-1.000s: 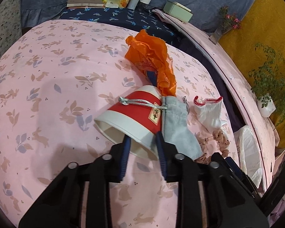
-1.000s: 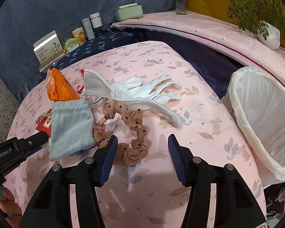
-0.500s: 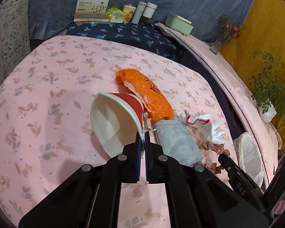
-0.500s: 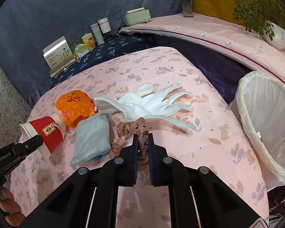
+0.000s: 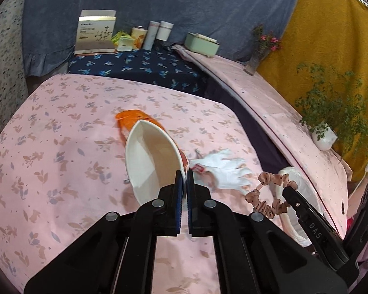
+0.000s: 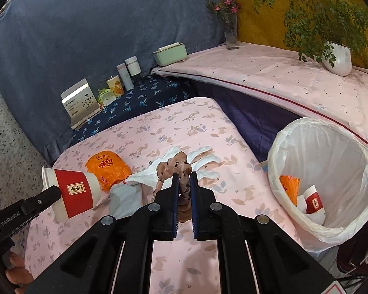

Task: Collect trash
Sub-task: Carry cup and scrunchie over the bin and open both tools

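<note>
A: The left hand-held gripper [image 5: 184, 175] is sitting low in the middle of the left wrist view, and its jaws are clamping together on the rim of the red-and-white paper cup [image 5: 151, 161]. The cup is hanging clear of the pink bedspread [image 5: 61, 161], its open mouth facing the camera.

B: The right wrist view is showing that cup [image 6: 73, 192] at the left edge of the frame, tilted, its rim pinched by the black fingers.

A: And the right hand-held gripper [image 6: 184, 178] is closing tight on the brown dotted scrunchie [image 6: 175, 169], lower centre of its own frame. The scrunchie is bunching up between the blue pads.

B: In the left wrist view the scrunchie [image 5: 269, 197] is dangling at the lower right, off the bedspread, in front of the bin.

A: On the bedspread, the orange wrapper [image 6: 108, 167] is lying left of centre, the white glove [image 6: 196, 160] is spreading out behind the scrunchie, and a grey pouch [image 6: 125, 202] is lying just below the wrapper.

B: The white-lined trash bin [image 6: 323, 178] is filling the right side of the right wrist view, standing beside the bed. Inside it another orange wrapper and a second red-and-white cup are lying near the bottom.

A: Along the top, a box, some cans and a green case are lining up against the blue backdrop.
</note>
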A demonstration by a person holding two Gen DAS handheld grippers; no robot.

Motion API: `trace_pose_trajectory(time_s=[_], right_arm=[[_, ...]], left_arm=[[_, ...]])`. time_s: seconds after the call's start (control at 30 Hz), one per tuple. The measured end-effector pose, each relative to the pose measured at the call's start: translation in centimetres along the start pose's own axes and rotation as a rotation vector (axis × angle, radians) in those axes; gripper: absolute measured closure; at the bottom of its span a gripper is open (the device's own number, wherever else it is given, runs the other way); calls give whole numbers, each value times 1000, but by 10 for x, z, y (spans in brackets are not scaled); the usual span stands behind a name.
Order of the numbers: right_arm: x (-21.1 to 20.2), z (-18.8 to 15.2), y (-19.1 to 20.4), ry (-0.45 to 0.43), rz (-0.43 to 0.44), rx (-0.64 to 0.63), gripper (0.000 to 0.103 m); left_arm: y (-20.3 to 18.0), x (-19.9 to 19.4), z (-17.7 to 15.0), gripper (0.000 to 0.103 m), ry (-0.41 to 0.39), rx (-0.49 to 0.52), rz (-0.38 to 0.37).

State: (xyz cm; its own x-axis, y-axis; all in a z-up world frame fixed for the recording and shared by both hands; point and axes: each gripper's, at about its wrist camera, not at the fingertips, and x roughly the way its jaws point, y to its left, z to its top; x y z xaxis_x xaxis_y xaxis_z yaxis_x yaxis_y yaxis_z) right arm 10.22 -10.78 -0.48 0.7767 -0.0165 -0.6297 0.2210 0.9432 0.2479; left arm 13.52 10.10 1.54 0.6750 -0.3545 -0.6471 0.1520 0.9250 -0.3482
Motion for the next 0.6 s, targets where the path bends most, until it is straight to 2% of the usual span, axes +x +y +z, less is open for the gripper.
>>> trace_pose_trajectory(time_s=[0.6], right_arm=[[-49,2,-128,-75,-159,157,95]], left_arm=[[-143,28,-34,100,95,226,-179]])
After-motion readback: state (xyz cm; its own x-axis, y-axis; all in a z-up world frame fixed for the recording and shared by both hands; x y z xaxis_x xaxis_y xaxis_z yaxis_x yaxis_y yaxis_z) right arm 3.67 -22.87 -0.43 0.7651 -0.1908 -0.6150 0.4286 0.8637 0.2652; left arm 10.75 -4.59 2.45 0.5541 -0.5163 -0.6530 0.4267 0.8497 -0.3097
